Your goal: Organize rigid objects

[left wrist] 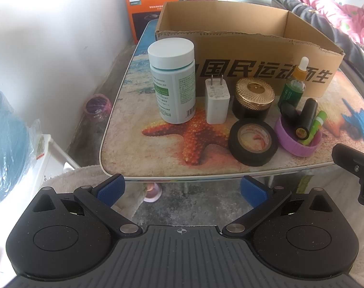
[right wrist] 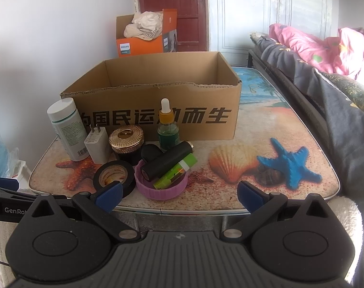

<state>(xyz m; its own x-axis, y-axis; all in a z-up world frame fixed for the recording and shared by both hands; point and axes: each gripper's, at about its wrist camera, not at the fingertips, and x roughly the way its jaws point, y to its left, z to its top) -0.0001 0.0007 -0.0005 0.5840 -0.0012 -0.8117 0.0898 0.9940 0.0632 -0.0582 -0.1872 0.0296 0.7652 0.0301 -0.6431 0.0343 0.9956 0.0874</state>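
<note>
An open cardboard box (left wrist: 254, 72) (right wrist: 158, 110) stands at the back of the beach-print table (left wrist: 138, 110) (right wrist: 266, 124). In front of it sit a white-capped pill bottle (left wrist: 173, 81) (right wrist: 67, 129), a white charger plug (left wrist: 216, 102) (right wrist: 96, 145), a gold-lidded jar (left wrist: 254, 96) (right wrist: 127, 141), a dropper bottle (left wrist: 293, 84) (right wrist: 167, 129), a roll of black tape (left wrist: 252, 141) (right wrist: 114, 176) and a purple lid (left wrist: 294, 142) (right wrist: 158, 189) that holds black and green tubes. My left gripper (left wrist: 182, 189) hangs open before the table's near edge, nothing between its fingers. My right gripper (right wrist: 179, 195) is open too, short of the purple lid.
An orange Philips carton (left wrist: 143, 7) (right wrist: 143, 38) stands behind the box. A bed with dark and pink bedding (left wrist: 337, 24) (right wrist: 325, 67) runs along the table's right side. A white wall is on the left. Part of the right gripper (left wrist: 354, 168) shows at the left wrist view's right edge.
</note>
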